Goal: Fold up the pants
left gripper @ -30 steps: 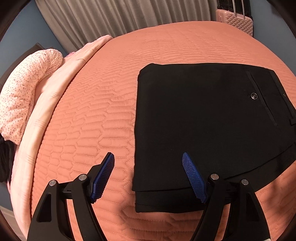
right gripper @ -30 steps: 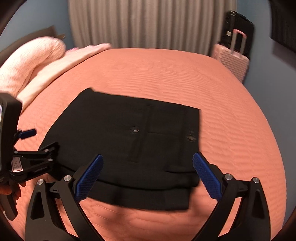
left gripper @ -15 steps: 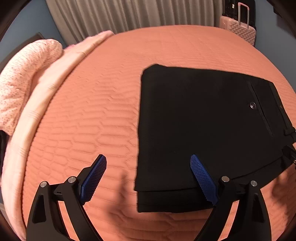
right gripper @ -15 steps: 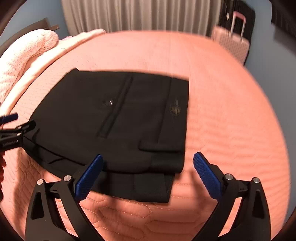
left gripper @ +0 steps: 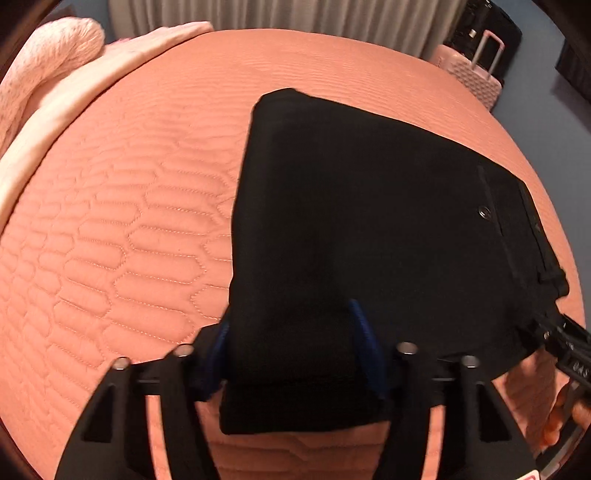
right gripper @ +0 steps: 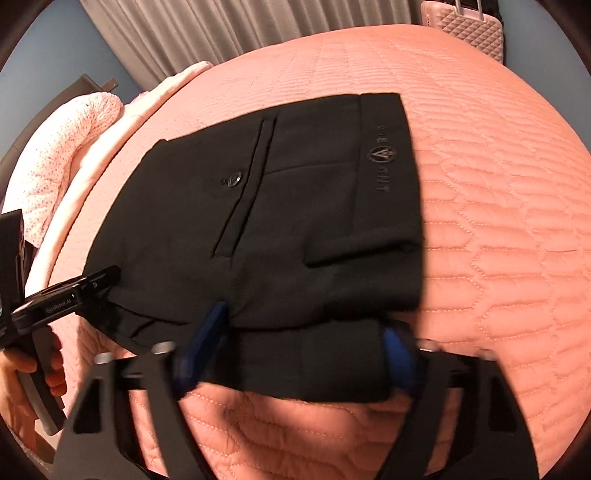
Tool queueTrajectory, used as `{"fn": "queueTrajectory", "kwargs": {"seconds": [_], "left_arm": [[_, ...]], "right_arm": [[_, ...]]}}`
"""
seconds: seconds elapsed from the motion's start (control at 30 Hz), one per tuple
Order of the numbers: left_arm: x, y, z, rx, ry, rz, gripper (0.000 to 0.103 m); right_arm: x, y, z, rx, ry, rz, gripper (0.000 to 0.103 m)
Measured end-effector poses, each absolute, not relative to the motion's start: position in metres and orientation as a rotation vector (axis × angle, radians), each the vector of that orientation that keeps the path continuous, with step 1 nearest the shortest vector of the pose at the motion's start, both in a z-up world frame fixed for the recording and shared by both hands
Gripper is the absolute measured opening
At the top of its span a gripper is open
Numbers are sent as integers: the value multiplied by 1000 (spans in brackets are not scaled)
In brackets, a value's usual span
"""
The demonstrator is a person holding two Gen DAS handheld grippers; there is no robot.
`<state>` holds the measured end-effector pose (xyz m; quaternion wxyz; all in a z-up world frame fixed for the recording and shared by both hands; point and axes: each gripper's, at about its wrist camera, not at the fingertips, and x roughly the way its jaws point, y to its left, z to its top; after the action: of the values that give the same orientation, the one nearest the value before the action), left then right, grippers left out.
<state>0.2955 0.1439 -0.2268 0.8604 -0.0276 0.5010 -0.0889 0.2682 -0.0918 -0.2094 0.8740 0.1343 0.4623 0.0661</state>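
Folded black pants point(left gripper: 369, 203) lie on the salmon quilted bedspread point(left gripper: 129, 221), back pocket and button facing up. My left gripper point(left gripper: 293, 343) is closing over their near left corner, one blue pad at the fabric's left edge and the other pressed into the cloth. My right gripper point(right gripper: 301, 339) is closing over the near right corner of the pants point(right gripper: 295, 221), at the waistband end, with the lower layer filling the gap between its pads. Each gripper shows at the edge of the other's view: the right gripper point(left gripper: 554, 339) and the left gripper point(right gripper: 99, 280).
A pink dotted pillow point(right gripper: 62, 147) and a folded pink blanket point(left gripper: 92, 85) lie at the bed's far left. A pink suitcase point(left gripper: 469, 74) stands past the far right corner, before a grey curtain point(right gripper: 240, 26). A hand point(right gripper: 22, 369) holds the left gripper's handle. The bedspread point(right gripper: 498, 221) right of the pants is bare.
Both grippers dropped toward the pants' near edge and narrowed from wide open until their pads came onto the near corners. The pants stay flat in place.
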Motion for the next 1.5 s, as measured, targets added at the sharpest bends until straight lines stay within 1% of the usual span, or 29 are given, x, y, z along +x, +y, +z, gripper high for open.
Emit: {"fn": "queueTrajectory", "kwargs": {"seconds": [0.03, 0.07, 0.1, 0.13, 0.17, 0.23, 0.4, 0.53, 0.7, 0.73, 0.77, 0.8, 0.83, 0.87, 0.9, 0.93, 0.97, 1.0, 1.07, 1.1, 1.13, 1.2, 1.3, 1.5], "left_arm": [[292, 136, -222, -6, 1041, -184, 36], [289, 133, -220, 22, 1033, -180, 28], [286, 131, -218, 35, 1028, -182, 25], [284, 133, -215, 19, 1025, -189, 19], [281, 135, -213, -1, 1025, -195, 16], [277, 144, -209, -56, 1029, -212, 15], [247, 157, -203, -100, 1046, -240, 15], [197, 169, -201, -114, 1069, -277, 15], [147, 159, -209, -16, 1069, -243, 17], [143, 157, -209, 11, 1055, -227, 22], [137, 154, -208, 52, 1028, -189, 31], [133, 154, -205, 74, 999, -136, 36], [129, 155, -201, 102, 979, -75, 45], [122, 154, -192, 159, 948, 10, 47], [117, 155, -183, 200, 910, 63, 51], [108, 157, -175, 238, 871, 106, 65], [100, 156, -162, 266, 826, 139, 70], [98, 155, -153, 267, 802, 149, 70], [90, 145, -136, 256, 793, 130, 71], [87, 139, -131, 248, 793, 119, 71], [87, 133, -126, 241, 794, 110, 71], [90, 119, -114, 205, 801, 69, 71], [87, 103, -102, 172, 806, 32, 71], [64, 98, -89, 157, 813, 13, 71]], "right_arm": [[269, -93, -207, 288, 963, 144, 45], [266, -94, -203, 292, 961, 150, 42], [263, -95, -200, 283, 958, 152, 39], [260, -94, -197, 274, 956, 155, 37], [256, -95, -194, 278, 954, 163, 36], [248, -94, -186, 283, 945, 175, 32], [214, -98, -172, 303, 946, 217, 26], [158, -96, -172, 313, 974, 244, 25], [102, -86, -183, 270, 993, 220, 25], [99, -85, -183, 255, 992, 209, 31], [96, -84, -185, 215, 996, 182, 36], [92, -87, -184, 185, 989, 128, 47], [87, -91, -179, 178, 976, 74, 52], [78, -101, -170, 194, 954, 26, 53], [67, -109, -158, 189, 913, -30, 59], [58, -112, -145, 163, 871, -84, 66], [52, -112, -135, 138, 840, -121, 69], [46, -109, -122, 109, 805, -147, 75], [41, -92, -99, 67, 756, -139, 78], [41, -84, -92, 48, 743, -148, 82], [40, -73, -84, 21, 725, -158, 89], [38, -48, -68, -47, 656, -180, 90], [27, -28, -55, -87, 604, -223, 91], [19, -21, -48, 32, 634, -246, 91]]}}
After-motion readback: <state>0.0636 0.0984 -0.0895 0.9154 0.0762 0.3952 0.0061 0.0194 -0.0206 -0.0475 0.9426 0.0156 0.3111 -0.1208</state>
